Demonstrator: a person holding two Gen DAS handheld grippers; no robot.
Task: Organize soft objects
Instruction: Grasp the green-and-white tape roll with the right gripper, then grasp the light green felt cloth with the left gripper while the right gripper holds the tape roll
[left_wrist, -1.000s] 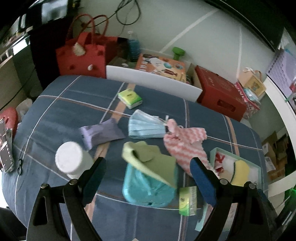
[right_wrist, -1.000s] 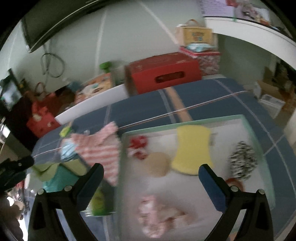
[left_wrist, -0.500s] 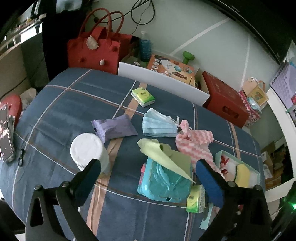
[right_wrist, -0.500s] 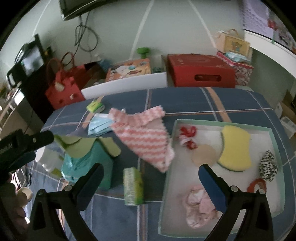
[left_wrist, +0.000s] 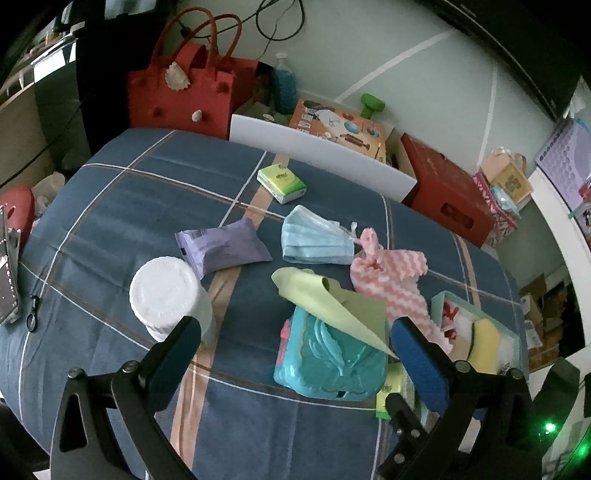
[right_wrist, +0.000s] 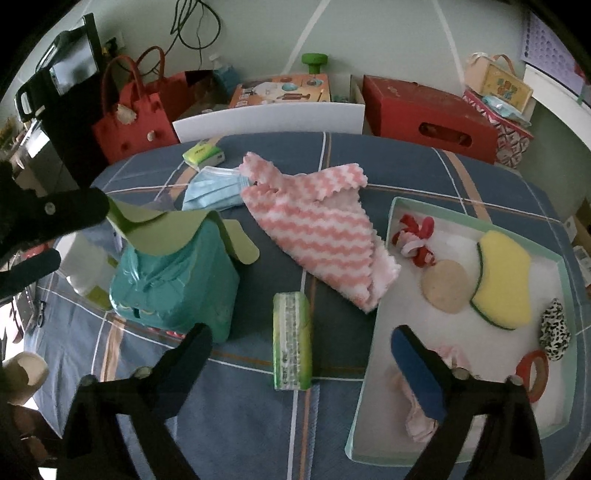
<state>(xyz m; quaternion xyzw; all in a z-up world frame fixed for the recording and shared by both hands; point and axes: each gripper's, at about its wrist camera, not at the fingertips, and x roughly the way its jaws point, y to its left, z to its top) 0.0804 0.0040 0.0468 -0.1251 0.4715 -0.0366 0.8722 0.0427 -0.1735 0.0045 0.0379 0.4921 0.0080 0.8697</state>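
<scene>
A pink-and-white striped cloth (right_wrist: 314, 229) lies on the blue plaid table just left of a pale green tray (right_wrist: 391, 221); it also shows in the left wrist view (left_wrist: 391, 280). The tray holds a yellow sponge (right_wrist: 502, 280), a tan pad (right_wrist: 447, 286), a red-and-white scrunchie (right_wrist: 413, 236), a pink cloth (right_wrist: 417, 410) and a leopard scrunchie (right_wrist: 554, 328). A blue face mask (left_wrist: 314, 240) lies behind. A light green cloth (left_wrist: 332, 299) drapes over a teal box (left_wrist: 328, 362). My left gripper (left_wrist: 295, 354) and right gripper (right_wrist: 303, 362) are open and empty above the table.
A white lidded jar (left_wrist: 166, 295), a purple wipes pack (left_wrist: 221, 247), a green tissue pack (left_wrist: 282, 182) and another green tissue pack (right_wrist: 291, 350) lie on the table. A red bag (left_wrist: 181, 92) and red box (right_wrist: 428, 114) stand behind it.
Both grippers have pulled back and swung left. The right view went from over the tray to the table middle. The pink striped cloth now lies flat beside the tray.
</scene>
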